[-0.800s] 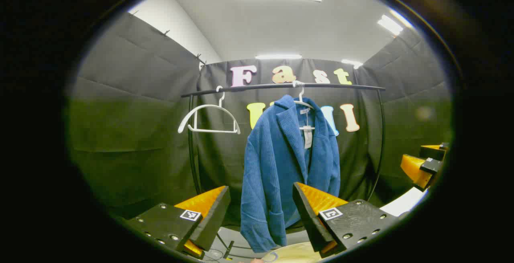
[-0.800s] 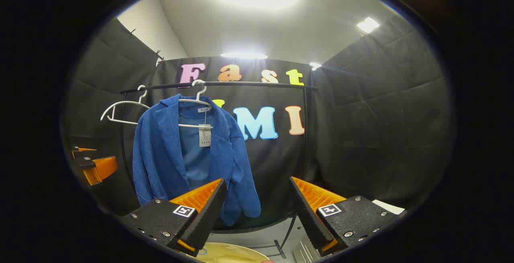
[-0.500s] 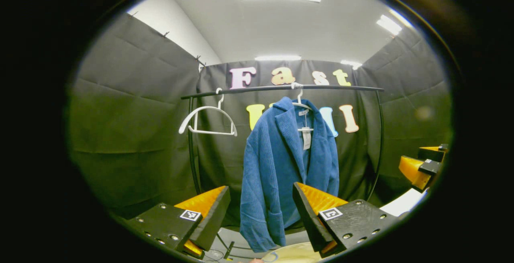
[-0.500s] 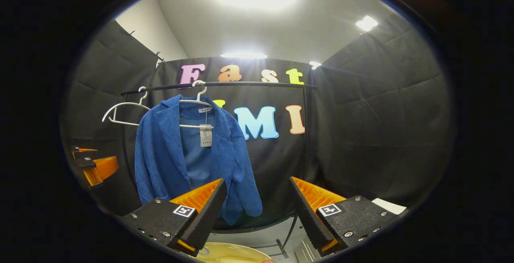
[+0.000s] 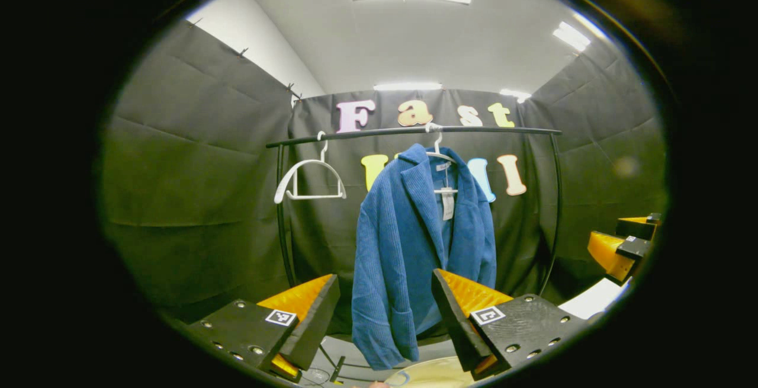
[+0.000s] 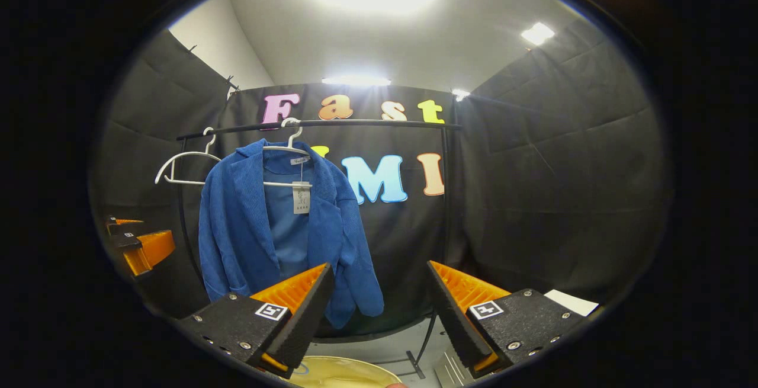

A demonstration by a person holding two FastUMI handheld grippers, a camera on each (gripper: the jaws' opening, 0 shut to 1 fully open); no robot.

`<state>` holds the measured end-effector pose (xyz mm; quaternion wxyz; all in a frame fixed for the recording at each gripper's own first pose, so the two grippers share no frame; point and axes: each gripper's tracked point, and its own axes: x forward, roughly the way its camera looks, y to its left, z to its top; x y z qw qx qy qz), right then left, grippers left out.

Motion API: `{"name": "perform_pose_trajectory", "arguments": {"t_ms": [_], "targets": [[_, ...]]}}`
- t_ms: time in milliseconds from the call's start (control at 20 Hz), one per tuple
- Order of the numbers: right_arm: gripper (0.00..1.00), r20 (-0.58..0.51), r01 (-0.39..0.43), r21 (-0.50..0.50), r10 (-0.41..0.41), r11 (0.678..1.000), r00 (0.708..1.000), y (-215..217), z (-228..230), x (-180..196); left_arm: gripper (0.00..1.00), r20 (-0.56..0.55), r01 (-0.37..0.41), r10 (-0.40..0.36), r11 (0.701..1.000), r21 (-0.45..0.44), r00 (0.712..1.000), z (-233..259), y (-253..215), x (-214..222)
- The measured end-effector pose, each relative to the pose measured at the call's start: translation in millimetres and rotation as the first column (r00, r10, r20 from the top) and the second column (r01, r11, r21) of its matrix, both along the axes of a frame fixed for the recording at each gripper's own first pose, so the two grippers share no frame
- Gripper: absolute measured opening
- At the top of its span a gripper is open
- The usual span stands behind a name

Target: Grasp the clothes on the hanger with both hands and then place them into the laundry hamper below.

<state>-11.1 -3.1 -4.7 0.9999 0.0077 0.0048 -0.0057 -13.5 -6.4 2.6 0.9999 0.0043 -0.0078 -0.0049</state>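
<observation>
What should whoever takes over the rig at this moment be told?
Left hand-held gripper: open, holding nothing, aimed at the jacket.
Right hand-held gripper: open, holding nothing, short of the jacket.
Jacket: on a hanger on the rail; a bare hanger hangs beside it.
Hamper: rim shows just below the grippers.
Done: nothing grasped yet.
Left: grip the jacket with both, lift it off, lower it into the hamper.
</observation>
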Motion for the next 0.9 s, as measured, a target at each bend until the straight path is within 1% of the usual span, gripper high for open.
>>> {"name": "perform_pose_trajectory", "arguments": {"t_ms": [250,400,450,500,700,800,900], "targets": [[0.95,0.000,-0.013,0.000,0.013,1.000,1.000,8.7,3.8,1.6,0.96,0.002,0.000,0.000,1.000,0.002,1.000,1.7,3.2,2.0],[0.95,0.018,-0.029,0.002,0.029,1.000,0.999,11.2,13.4,10.9,0.96,0.009,-0.009,0.009,1.000,-0.002,1.000,7.8,0.1,6.7],[0.95,0.027,-0.034,0.008,0.034,0.999,0.999,11.3,18.6,16.0,0.96,0.009,-0.014,0.014,1.000,0.001,1.000,10.6,-1.9,9.0],[0.95,0.036,-0.040,0.016,0.040,0.999,0.999,10.8,23.6,20.7,0.90,0.005,-0.020,0.020,1.000,0.005,1.000,13.9,-4.4,11.3],[0.95,0.071,-0.074,0.030,0.071,0.997,0.995,8.0,43.9,46.4,0.90,0.033,-0.030,0.030,1.000,0.005,0.999,39.6,-19.4,28.1],[0.95,0.078,-0.101,0.031,0.098,0.994,0.992,9.9,52.0,61.3,0.96,0.045,-0.042,0.042,0.999,-0.010,0.998,49.1,-23.7,34.4],[0.95,0.093,-0.127,0.034,0.123,0.991,0.988,11.8,62.3,76.0,0.96,0.053,-0.057,0.058,0.998,-0.025,0.997,56.3,-28.6,43.8]]}}
